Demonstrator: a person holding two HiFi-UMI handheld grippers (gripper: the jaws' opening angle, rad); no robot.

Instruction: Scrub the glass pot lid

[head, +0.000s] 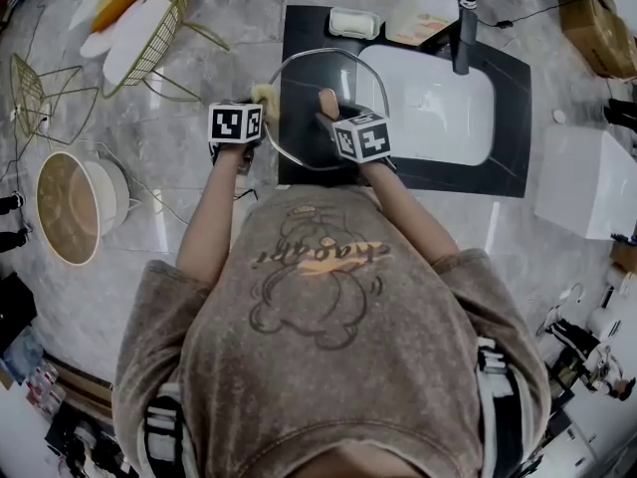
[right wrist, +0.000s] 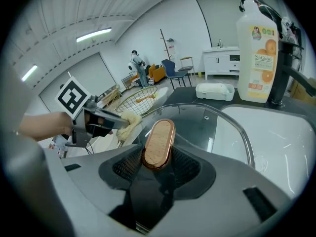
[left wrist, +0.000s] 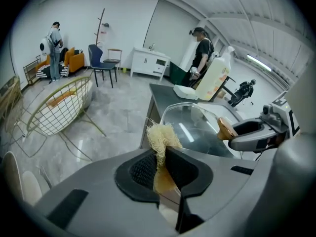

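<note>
My right tool (right wrist: 158,164) is clamped on the wooden handle (right wrist: 159,143) of the glass lid (right wrist: 207,127). The oval handle stands upright between the two pads, with both pressed against its sides. In the head view that tool (head: 333,118) sits just above the middle of the frame. The lid (head: 299,137) spreads around it over the dark desk (head: 304,28), and the lid's right rim overlaps the left edge of the white sink (head: 438,103). I cannot tell whether the lid rests on the desk or hangs clear of it.

My left tool (left wrist: 163,157) is closed on a pale fibrous scrubber (left wrist: 160,137), whose frayed top sticks up past the pads. In the head view the left tool (head: 261,103) is left of the lid, and the scrubber (head: 265,95) lies right at the lid's left rim. From the right gripper view the scrubber (right wrist: 126,120) looks just beside that rim, but I can't make out actual contact.

At the back of the desk, toward the upper right of the frame, are a white soap dish (head: 355,23), a soap bottle (head: 423,13) and a dark faucet (head: 464,28).
</note>
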